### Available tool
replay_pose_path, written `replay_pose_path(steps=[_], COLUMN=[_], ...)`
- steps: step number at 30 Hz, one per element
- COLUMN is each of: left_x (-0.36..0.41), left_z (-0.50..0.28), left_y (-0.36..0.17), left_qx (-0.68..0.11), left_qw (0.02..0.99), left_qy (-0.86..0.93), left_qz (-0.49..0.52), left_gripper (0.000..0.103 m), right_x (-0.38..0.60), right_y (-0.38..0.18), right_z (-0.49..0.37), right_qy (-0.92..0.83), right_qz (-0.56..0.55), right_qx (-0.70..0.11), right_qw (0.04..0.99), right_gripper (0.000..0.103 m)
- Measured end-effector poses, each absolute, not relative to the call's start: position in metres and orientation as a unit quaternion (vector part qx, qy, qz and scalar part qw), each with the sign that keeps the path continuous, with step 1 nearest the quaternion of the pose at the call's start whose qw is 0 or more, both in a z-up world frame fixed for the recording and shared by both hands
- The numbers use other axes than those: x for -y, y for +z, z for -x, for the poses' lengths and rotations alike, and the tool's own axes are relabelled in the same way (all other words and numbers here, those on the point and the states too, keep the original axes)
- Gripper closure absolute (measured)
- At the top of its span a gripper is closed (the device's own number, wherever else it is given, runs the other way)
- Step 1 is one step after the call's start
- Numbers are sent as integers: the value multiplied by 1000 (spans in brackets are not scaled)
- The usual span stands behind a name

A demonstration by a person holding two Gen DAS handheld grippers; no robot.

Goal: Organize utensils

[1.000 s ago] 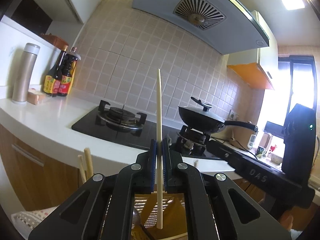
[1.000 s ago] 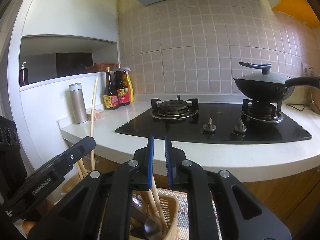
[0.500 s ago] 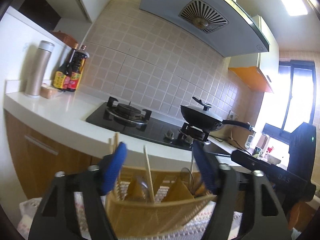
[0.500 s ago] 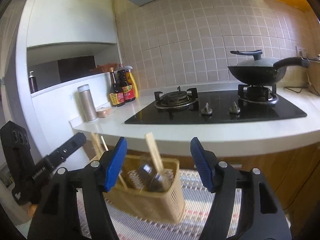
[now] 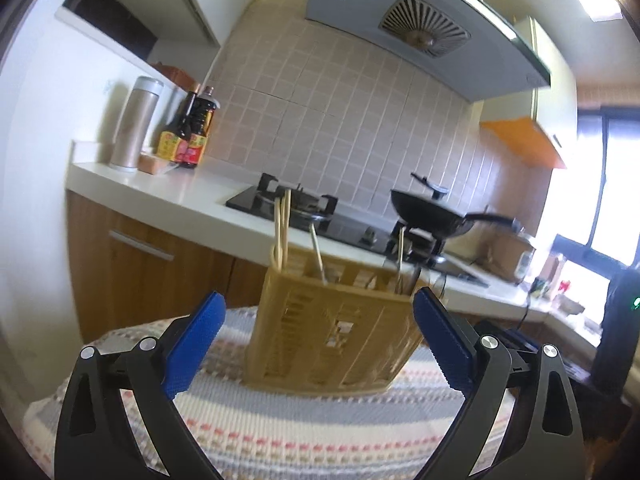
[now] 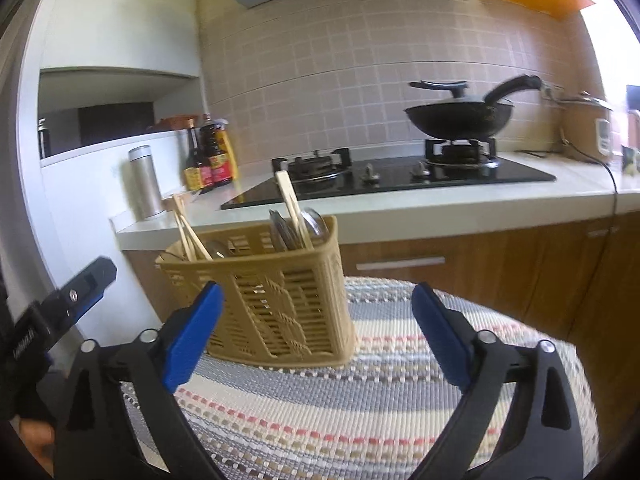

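Chopsticks (image 5: 282, 232) stand upright in the utensil basket (image 5: 332, 332) at 12 o'clock of the left gripper (image 5: 316, 344); right gripper (image 6: 316, 336) sees the basket at 11 o'clock. Both sets of jaws have just been opening and stand wide, empty.
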State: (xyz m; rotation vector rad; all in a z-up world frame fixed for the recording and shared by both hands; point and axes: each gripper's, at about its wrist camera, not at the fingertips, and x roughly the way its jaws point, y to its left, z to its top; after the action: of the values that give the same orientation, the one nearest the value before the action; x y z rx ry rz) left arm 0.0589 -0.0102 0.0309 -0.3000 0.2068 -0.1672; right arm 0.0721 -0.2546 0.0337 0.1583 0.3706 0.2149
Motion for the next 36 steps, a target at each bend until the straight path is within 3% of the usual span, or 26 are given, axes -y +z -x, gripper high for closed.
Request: replay_pose_path(steps=[8, 36], left_x=[24, 29], left_z=[-52, -57], left_y=[9, 7], left_qx=[-95, -107], left_qw=[991, 993], left_qy=[-19, 20], left_qz=[89, 42], left_gripper=[9, 8], right_x=[258, 231], right_y=[14, 14], right_z=[-68, -56], right_qy=[64, 57], right_qz=[-64, 33], right_qx=[-168, -143], right_qw=[982, 988], right_gripper=[9, 8])
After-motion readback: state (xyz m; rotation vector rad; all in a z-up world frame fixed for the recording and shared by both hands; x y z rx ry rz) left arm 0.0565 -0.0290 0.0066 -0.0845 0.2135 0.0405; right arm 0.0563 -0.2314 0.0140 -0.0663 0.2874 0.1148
